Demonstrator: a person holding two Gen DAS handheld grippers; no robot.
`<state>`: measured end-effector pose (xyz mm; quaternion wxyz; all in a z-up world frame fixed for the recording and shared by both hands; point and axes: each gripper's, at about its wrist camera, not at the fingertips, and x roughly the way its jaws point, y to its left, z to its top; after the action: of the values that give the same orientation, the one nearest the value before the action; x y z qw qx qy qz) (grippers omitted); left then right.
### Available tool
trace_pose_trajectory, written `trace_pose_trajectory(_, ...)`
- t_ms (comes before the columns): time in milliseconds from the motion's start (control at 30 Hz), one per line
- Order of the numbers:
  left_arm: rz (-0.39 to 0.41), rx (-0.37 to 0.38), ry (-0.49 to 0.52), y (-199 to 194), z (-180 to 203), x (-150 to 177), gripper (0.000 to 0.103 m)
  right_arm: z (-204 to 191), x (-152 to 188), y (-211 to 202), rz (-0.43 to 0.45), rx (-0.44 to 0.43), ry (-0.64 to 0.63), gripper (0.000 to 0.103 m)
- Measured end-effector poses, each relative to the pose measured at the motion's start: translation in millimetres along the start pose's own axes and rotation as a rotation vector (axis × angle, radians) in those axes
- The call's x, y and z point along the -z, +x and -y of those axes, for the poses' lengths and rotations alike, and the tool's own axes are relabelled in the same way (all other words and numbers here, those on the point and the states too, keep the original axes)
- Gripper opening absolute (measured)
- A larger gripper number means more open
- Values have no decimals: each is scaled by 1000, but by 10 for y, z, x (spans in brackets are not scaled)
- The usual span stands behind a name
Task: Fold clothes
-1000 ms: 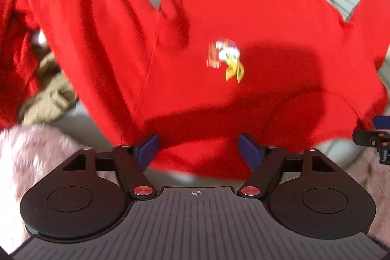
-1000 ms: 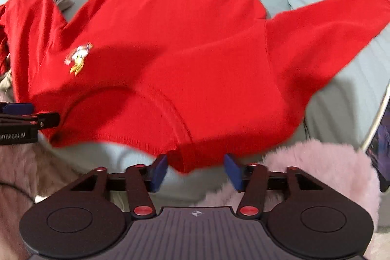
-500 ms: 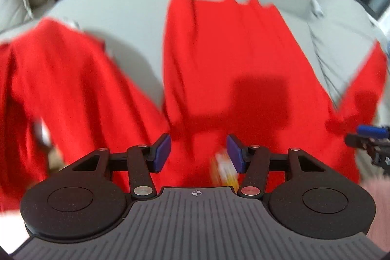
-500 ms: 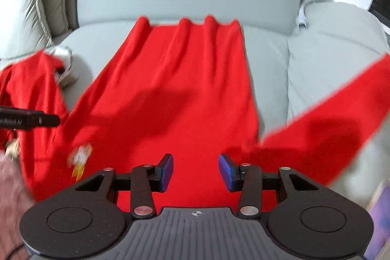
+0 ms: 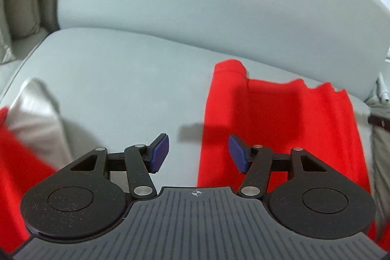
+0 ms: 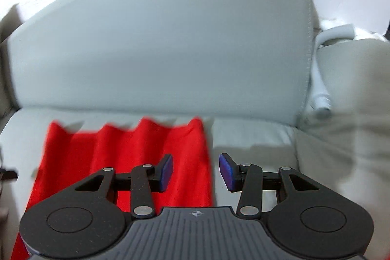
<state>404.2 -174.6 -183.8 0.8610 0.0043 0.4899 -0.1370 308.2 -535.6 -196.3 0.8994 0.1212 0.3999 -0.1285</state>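
A red sweater [image 5: 280, 118] lies spread on the grey sofa seat [image 5: 121, 89], its wavy hem toward the backrest. My left gripper [image 5: 198, 154] hovers over the sweater's left edge; its jaws are opening and nothing is between them. In the right wrist view the sweater [image 6: 121, 150] fills the lower left. There my right gripper [image 6: 196, 172] hangs open over the garment's right edge, with no cloth pinched between its blue pads. More red cloth [image 5: 14, 162], apparently a sleeve, shows at the far left of the left wrist view.
The sofa backrest [image 6: 170, 40] rises right behind the hem. A pale cushion or cloth [image 5: 36, 118] lies at the left of the seat. A white tube [image 6: 321, 79] sits by the right seat cushion [image 6: 341, 126]. Bare seat flanks the sweater on both sides.
Both grippers have swept from the sweater's near end toward the backrest. The collar, logo and pink furry cloth have dropped out of view, and the hem is now close ahead.
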Motion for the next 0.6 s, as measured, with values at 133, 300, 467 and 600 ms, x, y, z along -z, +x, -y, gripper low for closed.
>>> trace_pose_trajectory(133, -1, -5, -38, 231, -84, -53, 60, 56, -123, 440, -34, -14, 14, 48)
trace_pose_trajectory(300, 4, -13, -18, 237, -110, -107, 60, -61, -214, 395, 36, 46, -125, 3)
trace_pose_trajectory(467, 26, 10, -44, 149, -153, -149, 62, 294, -198, 163, 55, 212, -97, 3)
trace_pose_trajectory(600, 29, 20, -11, 165, -17, -162, 65, 554, 52, 237, -48, 295, -54, 4)
